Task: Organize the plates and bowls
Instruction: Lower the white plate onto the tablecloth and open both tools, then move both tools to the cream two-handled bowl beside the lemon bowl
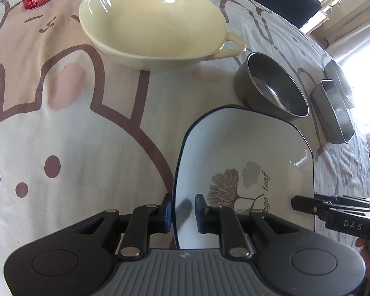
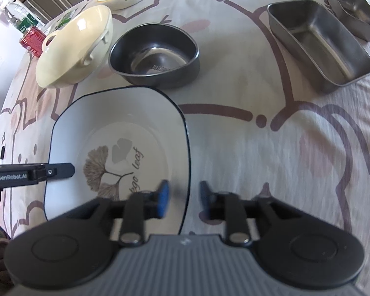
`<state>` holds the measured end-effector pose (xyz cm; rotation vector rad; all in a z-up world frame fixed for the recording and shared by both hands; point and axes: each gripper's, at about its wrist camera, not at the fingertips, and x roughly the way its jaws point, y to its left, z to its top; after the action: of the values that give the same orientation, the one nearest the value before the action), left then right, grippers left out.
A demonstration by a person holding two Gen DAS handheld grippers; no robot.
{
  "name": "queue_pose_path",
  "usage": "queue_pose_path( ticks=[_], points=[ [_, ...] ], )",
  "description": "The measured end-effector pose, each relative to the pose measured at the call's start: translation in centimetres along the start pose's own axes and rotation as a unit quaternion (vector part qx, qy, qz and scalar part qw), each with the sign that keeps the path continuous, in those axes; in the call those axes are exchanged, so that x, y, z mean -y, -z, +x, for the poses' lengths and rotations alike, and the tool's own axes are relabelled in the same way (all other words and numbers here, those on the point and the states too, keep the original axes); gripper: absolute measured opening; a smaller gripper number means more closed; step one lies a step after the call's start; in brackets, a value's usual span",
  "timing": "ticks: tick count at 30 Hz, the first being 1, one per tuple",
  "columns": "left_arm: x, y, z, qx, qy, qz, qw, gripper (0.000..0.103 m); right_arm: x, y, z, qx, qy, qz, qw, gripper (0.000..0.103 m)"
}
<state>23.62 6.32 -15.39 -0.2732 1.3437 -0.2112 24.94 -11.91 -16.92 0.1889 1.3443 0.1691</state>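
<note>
1. The step in hand looks like setting down the white square plate [image 1: 244, 157] with the ginkgo-leaf print. It lies flat on the cartoon-print cloth [image 1: 74, 128] of the bench, just in front of the dark round bowl [image 1: 271, 86].
2. The left tongs [image 1: 182, 212] straddle the plate's left rim, one pad outside and one over the plate. There is a visible gap on the inner side, so they are parted, not pinching.
3. The right tongs [image 2: 182, 197] straddle the opposite rim with a wider gap, clearly let go; the rim passes between the pads without being pressed.
4. Judged from this, the plate is released. The next move calls for lifting both tongs straight clear of the rims, so the plate is not dragged.
5. After that, the cream two-handled bowl [image 1: 150, 22], the dark bowl and the two steel trays [image 2: 320, 44] remain to be sorted — likely by nesting like with like.
</note>
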Motion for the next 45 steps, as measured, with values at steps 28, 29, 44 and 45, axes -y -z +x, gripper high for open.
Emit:
queue_pose_path(
  ticks=[28,29,44,45],
  points=[
    [1.2,0.7,-9.0,0.184,-0.005,0.038,0.9821,0.103,0.0,0.8,-6.9,0.179,0.007,-0.033,0.983,0.103],
    [1.3,0.5,-9.6,0.198,-0.006,0.036,0.9796,0.103,-0.2,0.7,-7.6,0.198,-0.001,-0.034,0.980,0.103],
    [1.4,-8.6,-16.5,0.337,-0.063,0.043,0.9383,0.103,-5.0,-7.8,-12.9,0.305,-0.070,-0.066,0.948,0.103],
    [1.4,-9.3,-16.5,0.342,-0.071,0.049,0.9356,0.103,-5.4,-8.5,-12.8,0.297,-0.076,-0.064,0.950,0.103]
  ],
)
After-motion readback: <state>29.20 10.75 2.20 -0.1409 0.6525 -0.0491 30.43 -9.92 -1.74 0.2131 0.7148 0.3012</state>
